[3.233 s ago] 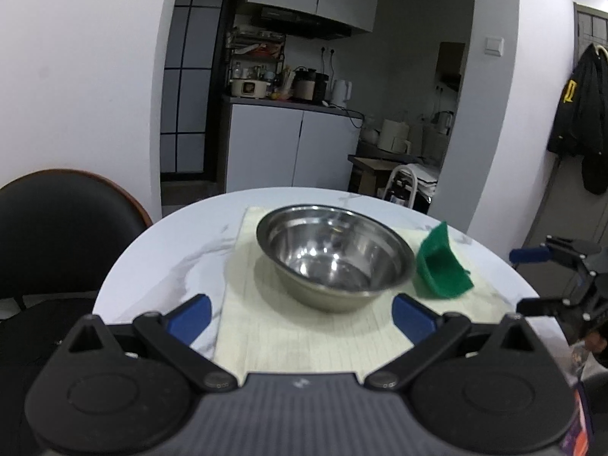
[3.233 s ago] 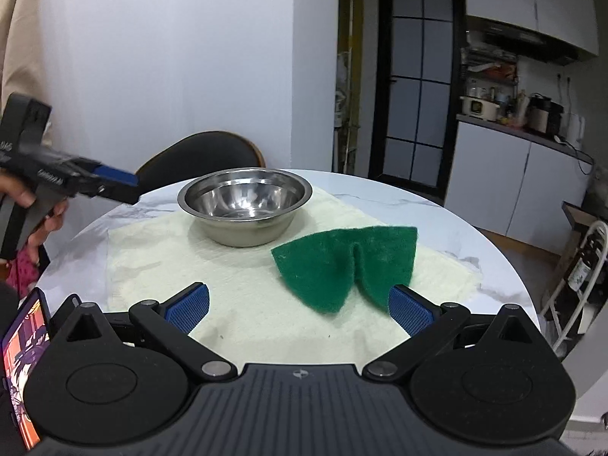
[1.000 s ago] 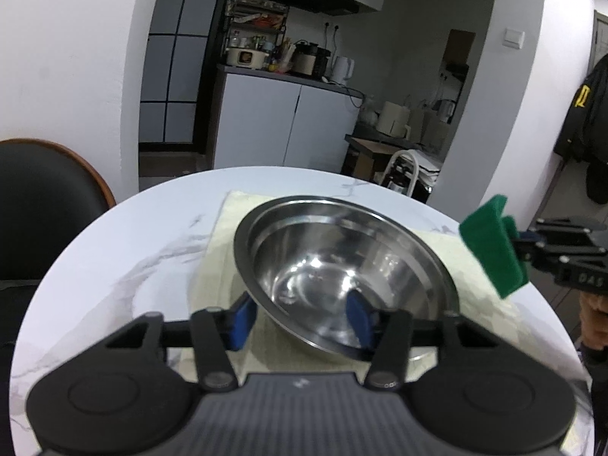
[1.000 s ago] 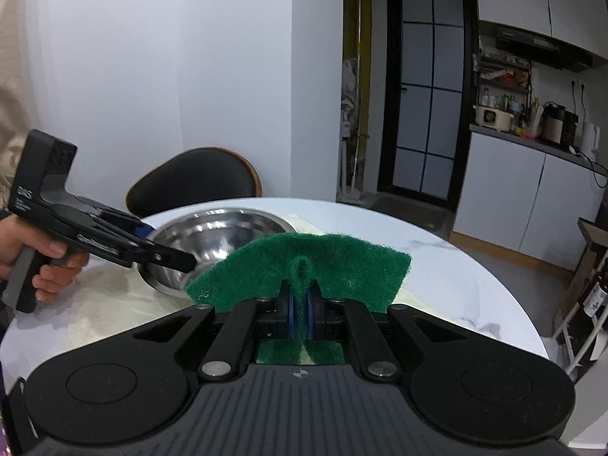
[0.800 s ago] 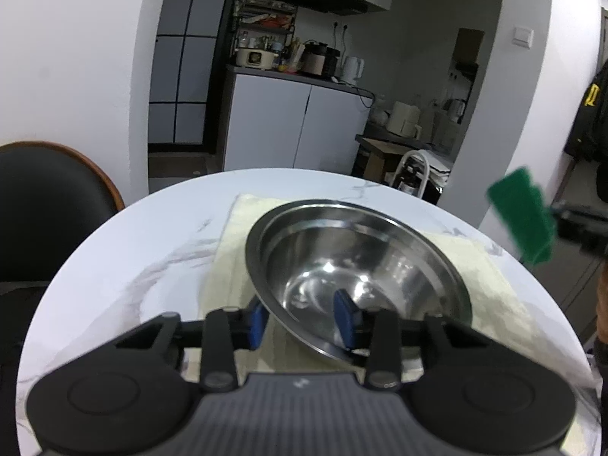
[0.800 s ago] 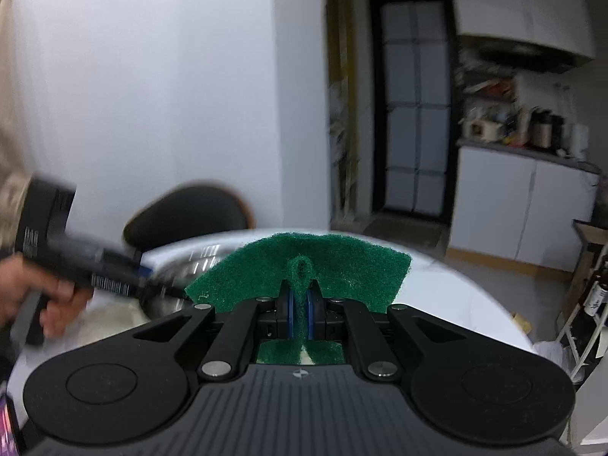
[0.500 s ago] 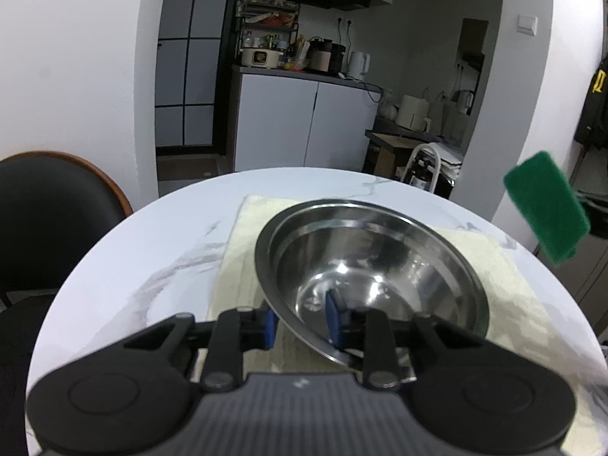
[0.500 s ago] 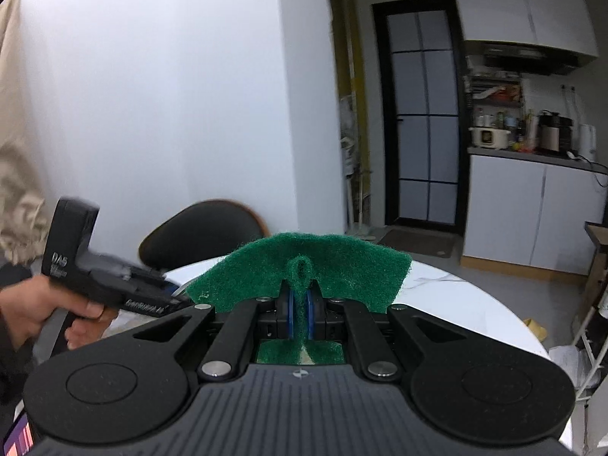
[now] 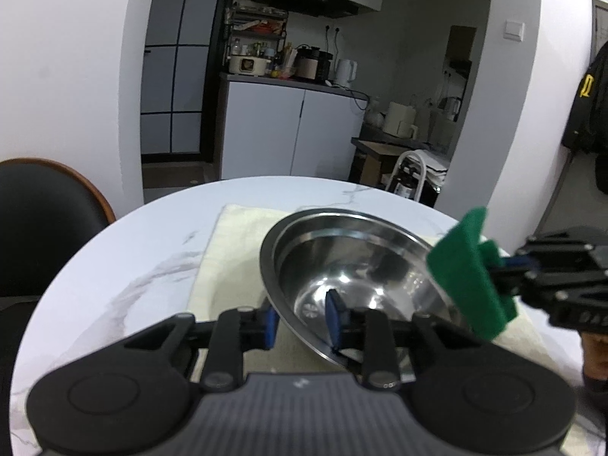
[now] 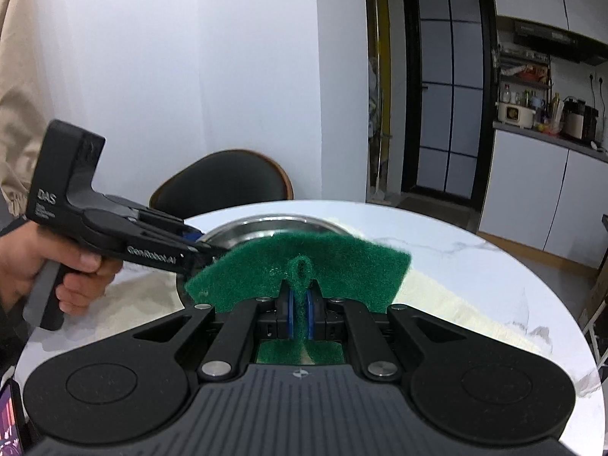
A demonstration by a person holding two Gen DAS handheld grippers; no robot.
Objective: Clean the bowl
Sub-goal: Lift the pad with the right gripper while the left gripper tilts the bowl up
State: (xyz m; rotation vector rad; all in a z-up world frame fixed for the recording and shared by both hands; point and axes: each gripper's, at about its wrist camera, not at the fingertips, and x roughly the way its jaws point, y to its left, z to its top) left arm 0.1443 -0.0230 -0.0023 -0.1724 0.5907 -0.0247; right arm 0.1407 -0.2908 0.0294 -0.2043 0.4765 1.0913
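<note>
A steel bowl (image 9: 361,250) sits on a pale cloth (image 9: 235,243) on the round marble table (image 9: 152,235). My left gripper (image 9: 302,321) straddles the bowl's near rim, one blue pad outside the wall and one inside. Its jaws are closing, with a gap still showing between the pads and the metal. My right gripper (image 10: 300,304) is shut on a folded green scouring pad (image 10: 300,266), held just above the bowl's right edge. From the left wrist, the scouring pad (image 9: 467,277) hangs over that rim. The bowl (image 10: 258,228) is mostly hidden behind the pad.
A black chair (image 9: 38,228) with a brown rim stands at the table's left side. A hand (image 10: 57,266) holds the left gripper's handle. White kitchen cabinets (image 9: 288,133) lie beyond the table. A phone screen (image 10: 9,418) shows at the lower left corner.
The left jaws have narrowed around the bowl's near rim. The right gripper with the green pad has come in and down to the bowl's right edge.
</note>
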